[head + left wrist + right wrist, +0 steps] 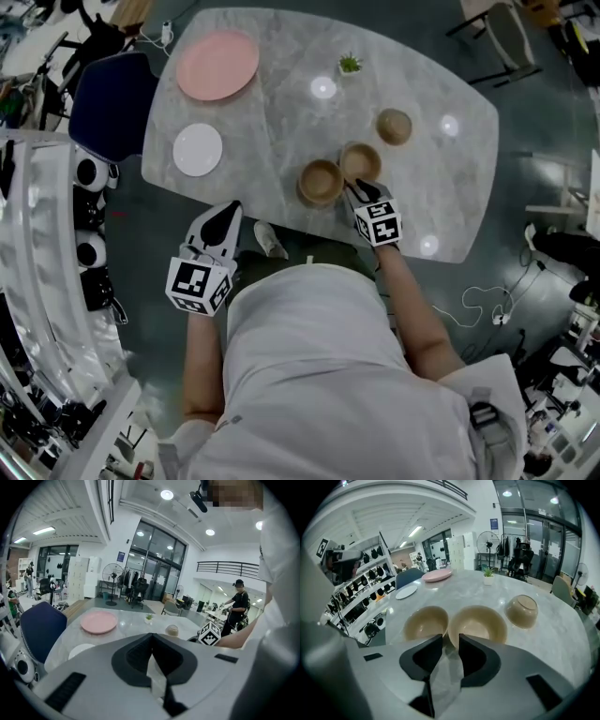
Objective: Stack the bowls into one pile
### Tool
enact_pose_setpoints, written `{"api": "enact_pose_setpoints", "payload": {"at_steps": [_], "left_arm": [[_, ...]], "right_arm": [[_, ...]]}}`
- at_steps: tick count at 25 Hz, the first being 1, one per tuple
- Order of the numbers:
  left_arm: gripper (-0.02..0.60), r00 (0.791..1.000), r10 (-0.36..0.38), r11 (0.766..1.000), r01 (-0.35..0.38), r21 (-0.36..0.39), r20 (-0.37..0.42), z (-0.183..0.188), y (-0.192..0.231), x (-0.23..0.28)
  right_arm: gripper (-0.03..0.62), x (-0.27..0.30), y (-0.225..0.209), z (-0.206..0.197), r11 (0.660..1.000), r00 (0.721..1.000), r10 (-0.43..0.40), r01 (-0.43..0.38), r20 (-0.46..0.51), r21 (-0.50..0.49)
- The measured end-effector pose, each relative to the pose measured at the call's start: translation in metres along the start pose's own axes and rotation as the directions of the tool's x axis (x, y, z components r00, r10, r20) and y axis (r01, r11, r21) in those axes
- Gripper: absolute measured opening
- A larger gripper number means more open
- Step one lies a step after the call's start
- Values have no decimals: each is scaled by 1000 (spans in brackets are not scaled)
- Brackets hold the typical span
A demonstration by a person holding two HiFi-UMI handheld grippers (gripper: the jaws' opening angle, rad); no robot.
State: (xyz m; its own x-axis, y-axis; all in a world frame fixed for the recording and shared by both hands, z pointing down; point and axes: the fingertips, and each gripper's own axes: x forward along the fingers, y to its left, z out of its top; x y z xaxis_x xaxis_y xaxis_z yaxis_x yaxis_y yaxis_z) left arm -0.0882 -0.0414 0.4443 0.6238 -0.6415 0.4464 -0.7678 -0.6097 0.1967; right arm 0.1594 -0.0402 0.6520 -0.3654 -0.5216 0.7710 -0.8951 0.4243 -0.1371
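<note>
In the head view I see nothing stacked yet: three tan bowls sit singly on the marble table (281, 94), the left bowl (321, 182) and middle bowl (361, 161) just beside each other and the far bowl (394, 126) apart, so all the stacking is still to do. My right gripper (359, 190) hangs at the middle bowl's near rim and my left gripper (223, 223) is off the table's edge. In the left gripper view, its jaws meet on nothing. In the right gripper view, the jaws stand slightly apart and grip nothing; both near bowls are empty, and I can't see into the far one
</note>
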Motion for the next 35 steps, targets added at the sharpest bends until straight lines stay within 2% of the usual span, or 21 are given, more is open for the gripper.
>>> {"api": "enact_pose_setpoints", "payload": {"at_steps": [11, 18, 23, 35], "left_arm": [[0, 996, 86, 996, -86, -38, -1, -7, 12, -12], [0, 994, 107, 993, -106, -55, 9, -8, 8, -14], [0, 993, 113, 992, -112, -62, 19, -9, 9, -16], [0, 993, 100, 990, -93, -104, 59, -14, 24, -29]], "right_arm": [[122, 30, -10, -11, 997, 995, 32, -38, -97, -60], [107, 33, -9, -11, 991, 992, 28, -43, -122, -124], [49, 32, -11, -3, 985, 995, 18, -35, -100, -166], [25, 14, -9, 29, 978, 998, -47, 39, -34, -203]]}}
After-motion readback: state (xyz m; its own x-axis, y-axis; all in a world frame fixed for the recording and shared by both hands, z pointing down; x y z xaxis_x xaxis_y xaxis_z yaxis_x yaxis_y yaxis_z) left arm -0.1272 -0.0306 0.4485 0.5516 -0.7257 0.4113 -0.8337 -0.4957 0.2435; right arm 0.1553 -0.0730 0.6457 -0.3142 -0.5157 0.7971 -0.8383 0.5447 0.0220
